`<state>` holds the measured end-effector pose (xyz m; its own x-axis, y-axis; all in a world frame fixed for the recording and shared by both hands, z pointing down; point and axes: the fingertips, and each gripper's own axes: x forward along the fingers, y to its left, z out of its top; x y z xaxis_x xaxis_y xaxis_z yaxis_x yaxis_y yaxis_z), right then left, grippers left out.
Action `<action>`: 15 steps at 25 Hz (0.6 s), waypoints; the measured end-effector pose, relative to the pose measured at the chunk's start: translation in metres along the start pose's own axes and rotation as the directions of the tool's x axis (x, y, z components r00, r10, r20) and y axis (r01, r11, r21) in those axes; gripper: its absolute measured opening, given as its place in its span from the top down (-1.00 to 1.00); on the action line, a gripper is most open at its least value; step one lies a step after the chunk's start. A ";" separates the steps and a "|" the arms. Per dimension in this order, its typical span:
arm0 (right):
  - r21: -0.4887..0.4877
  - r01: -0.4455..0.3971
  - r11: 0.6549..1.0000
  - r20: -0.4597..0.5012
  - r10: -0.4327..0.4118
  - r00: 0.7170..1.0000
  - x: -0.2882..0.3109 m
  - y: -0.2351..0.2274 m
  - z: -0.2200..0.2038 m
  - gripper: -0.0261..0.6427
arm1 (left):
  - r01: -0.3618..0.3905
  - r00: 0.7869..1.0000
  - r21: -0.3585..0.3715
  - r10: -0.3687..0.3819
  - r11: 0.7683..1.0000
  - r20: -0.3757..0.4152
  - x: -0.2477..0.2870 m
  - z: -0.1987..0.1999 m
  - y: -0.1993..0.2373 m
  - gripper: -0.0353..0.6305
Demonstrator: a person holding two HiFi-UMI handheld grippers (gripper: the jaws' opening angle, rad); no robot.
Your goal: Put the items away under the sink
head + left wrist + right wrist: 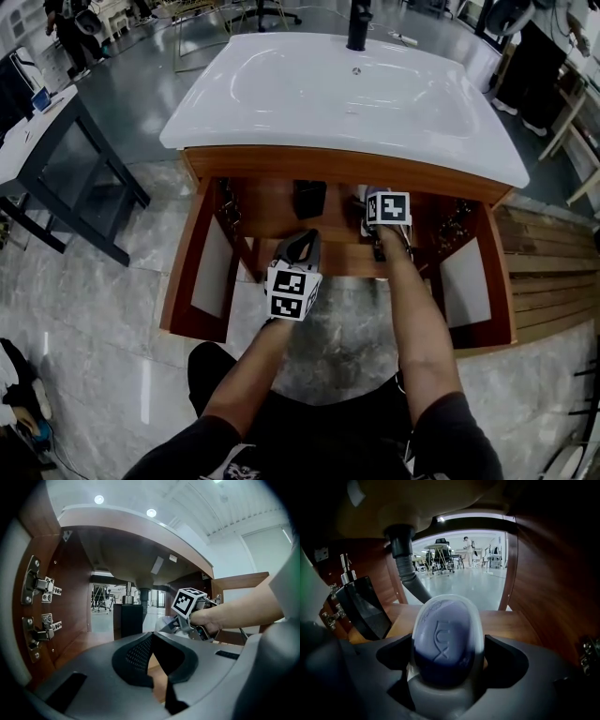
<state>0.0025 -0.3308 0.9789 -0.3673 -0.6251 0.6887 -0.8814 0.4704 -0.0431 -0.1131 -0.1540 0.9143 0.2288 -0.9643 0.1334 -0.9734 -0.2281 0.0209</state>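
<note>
Soap bar held inside the open cabinet under the white sink [281, 94].
Right gripper [447, 654]: fingers clamped on both sides of a purple soap bar [445, 637] in a clear case, over the cabinet floor [506, 620], toward its right wall. A black soap dispenser [363, 604] stands near the floor's back edge, left of the soap, beside the grey drain hose [408, 576]. Left gripper [151, 640]: at the cabinet's front edge, tips pressed together, nothing between them. Both doors [202, 272] swung wide.
</note>
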 end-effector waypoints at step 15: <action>-0.107 0.053 0.993 0.371 -0.009 0.929 -0.098 0.021 0.035 -0.49 | -0.024 0.999 -0.049 0.025 0.998 0.035 0.007 0.019 0.006 0.89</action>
<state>0.0094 -0.2811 0.8849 -0.4429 -0.8160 0.3715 -0.8628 0.5006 0.0708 -0.1170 -0.1645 0.8961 0.2043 -0.9738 0.0996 -0.9779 -0.1983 0.0667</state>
